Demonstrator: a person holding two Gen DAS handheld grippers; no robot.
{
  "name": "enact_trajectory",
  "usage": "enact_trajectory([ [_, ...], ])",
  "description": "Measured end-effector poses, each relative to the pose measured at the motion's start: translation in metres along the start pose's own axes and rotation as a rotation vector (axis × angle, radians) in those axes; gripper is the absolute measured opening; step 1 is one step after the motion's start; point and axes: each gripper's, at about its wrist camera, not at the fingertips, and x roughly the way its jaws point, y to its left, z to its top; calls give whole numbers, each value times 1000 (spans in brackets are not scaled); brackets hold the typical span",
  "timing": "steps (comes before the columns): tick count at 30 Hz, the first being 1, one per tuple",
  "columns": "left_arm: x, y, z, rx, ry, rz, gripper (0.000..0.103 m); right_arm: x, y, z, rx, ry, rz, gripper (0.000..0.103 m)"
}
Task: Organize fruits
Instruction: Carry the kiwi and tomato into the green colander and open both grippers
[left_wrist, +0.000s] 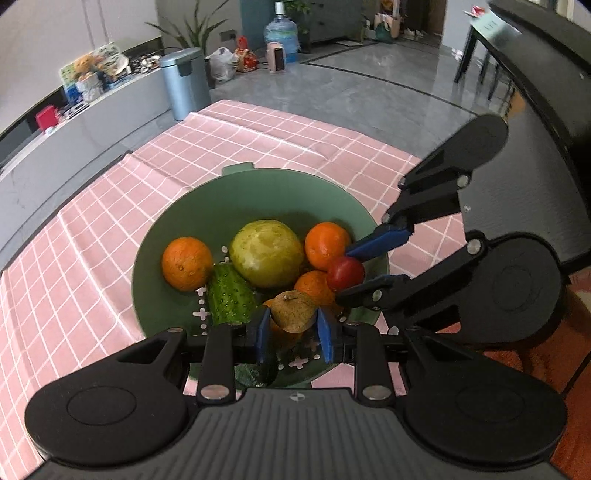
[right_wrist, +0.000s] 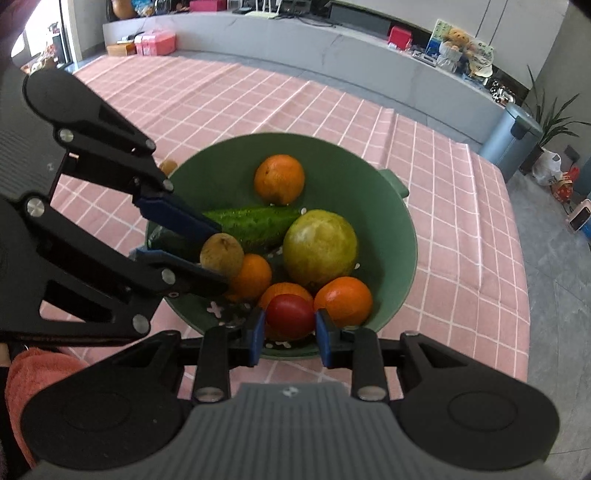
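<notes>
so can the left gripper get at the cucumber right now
Probably not as things stand. The left gripper is already shut on the brown fruit, so it is occupied. The cucumber itself lies uncovered in the green bowl, just beside the jaws.

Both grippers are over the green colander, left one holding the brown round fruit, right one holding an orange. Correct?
Not quite. The right gripper holds the small red tomato, not an orange; the right wrist view shows it. The left gripper holds the brown round fruit over the green colander.

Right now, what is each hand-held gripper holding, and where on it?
The left hand-held gripper clamps the small brown fruit across its sides. The right hand-held gripper clamps the red tomato across its sides. Both are over the green bowl.
</notes>
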Motion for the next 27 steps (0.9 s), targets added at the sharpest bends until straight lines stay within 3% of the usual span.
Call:
enact_trajectory([
  [12,7,2,1,-10,0,-27,31,6,-1,5,-35,29,-4,25],
  [18,2,3,-2,-22,-18,-25,38,3,-1,5,-38,25,-19,29],
  [23,-11,3,-4,-45,-63,-5,51,-1,-1,5,-35,15,-37,35],
  [27,-23,3,-5,-59,-91,3,52,-8,2,7,-33,-6,-50,38],
])
